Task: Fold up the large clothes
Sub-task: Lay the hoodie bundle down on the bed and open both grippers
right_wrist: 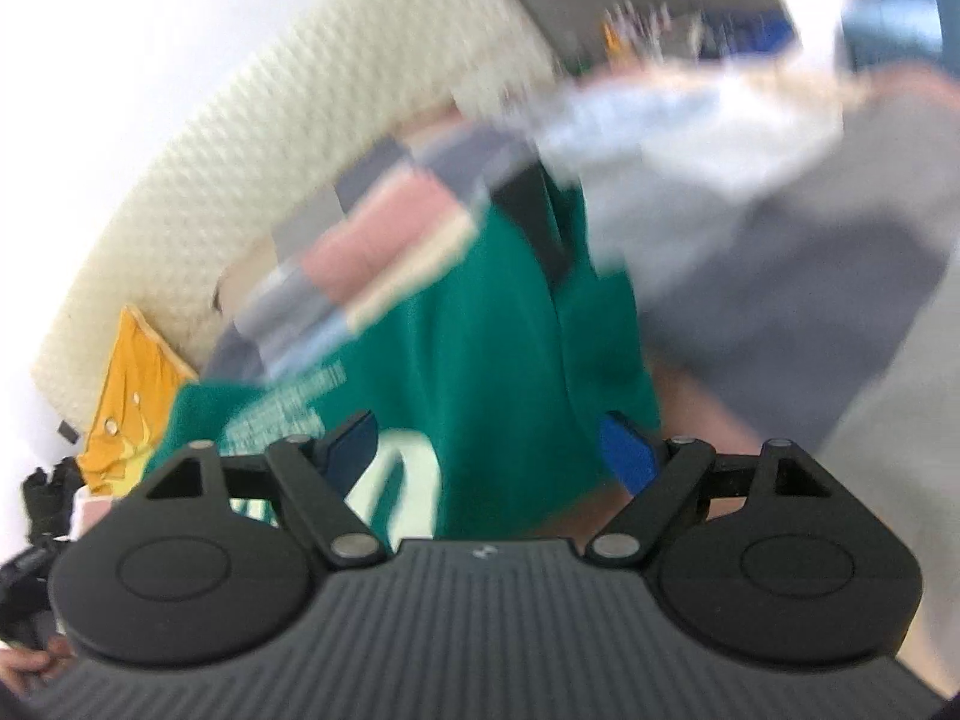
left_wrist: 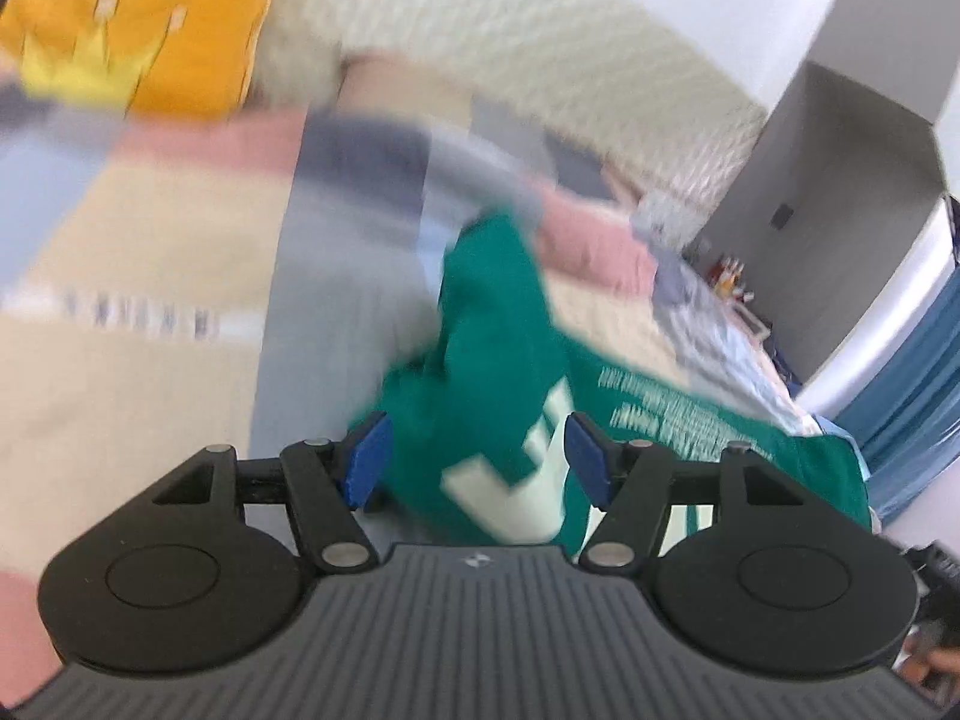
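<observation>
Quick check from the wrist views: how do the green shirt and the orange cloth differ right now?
The green shirt is teal with pale printed lettering; the orange cloth carries a yellow crown shape. The green shirt lies spread right in front of both claws; the orange cloth sits farther back by the white quilted headboard. Both rest on the patchwork bedspread.

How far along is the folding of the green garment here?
Done: one part of the green garment looks flipped over the rest. In hand: nothing; left gripper and right gripper are open above it. Left: it lies rumpled on the patchwork bedspread, so further folds and smoothing.
</observation>
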`<state>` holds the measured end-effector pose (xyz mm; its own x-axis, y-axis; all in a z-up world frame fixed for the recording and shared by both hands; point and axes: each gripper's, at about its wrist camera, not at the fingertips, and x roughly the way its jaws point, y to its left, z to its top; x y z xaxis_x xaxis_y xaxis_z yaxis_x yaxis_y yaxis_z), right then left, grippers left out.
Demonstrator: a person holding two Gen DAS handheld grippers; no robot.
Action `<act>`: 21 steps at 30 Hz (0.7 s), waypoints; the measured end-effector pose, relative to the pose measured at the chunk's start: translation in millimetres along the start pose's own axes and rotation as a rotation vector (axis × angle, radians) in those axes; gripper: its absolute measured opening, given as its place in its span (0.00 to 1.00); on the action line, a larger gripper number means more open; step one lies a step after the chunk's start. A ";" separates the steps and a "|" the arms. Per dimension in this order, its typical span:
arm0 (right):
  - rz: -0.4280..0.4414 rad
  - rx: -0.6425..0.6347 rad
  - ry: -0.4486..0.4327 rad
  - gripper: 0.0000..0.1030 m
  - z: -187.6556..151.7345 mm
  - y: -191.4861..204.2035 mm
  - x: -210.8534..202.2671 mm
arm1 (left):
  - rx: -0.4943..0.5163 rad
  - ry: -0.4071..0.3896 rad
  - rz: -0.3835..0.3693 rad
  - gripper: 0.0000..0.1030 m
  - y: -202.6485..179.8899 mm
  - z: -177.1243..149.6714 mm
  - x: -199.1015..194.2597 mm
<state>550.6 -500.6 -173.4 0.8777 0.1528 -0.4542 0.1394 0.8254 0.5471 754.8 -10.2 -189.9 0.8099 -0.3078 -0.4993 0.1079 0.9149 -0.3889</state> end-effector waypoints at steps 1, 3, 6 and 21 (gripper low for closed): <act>0.001 -0.041 -0.037 0.81 7.7 9.3 -3.3 | 0.015 -0.017 0.002 0.67 -5.1 5.9 -1.1; -0.001 -0.113 -0.065 0.73 20.9 22.8 1.3 | 0.028 -0.028 0.006 0.67 -17.6 16.6 3.8; -0.028 -0.238 -0.075 0.61 38.4 50.1 21.1 | 0.055 -0.052 0.002 0.67 -40.8 30.3 20.3; -0.221 -0.369 0.001 0.37 31.7 2.1 122.7 | 0.092 0.079 0.217 0.56 1.1 25.0 152.1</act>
<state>673.2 -497.3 -205.8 0.8446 -0.0491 -0.5331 0.1505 0.9774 0.1483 892.5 -49.6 -247.0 0.7727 -0.1174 -0.6238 -0.0086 0.9807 -0.1953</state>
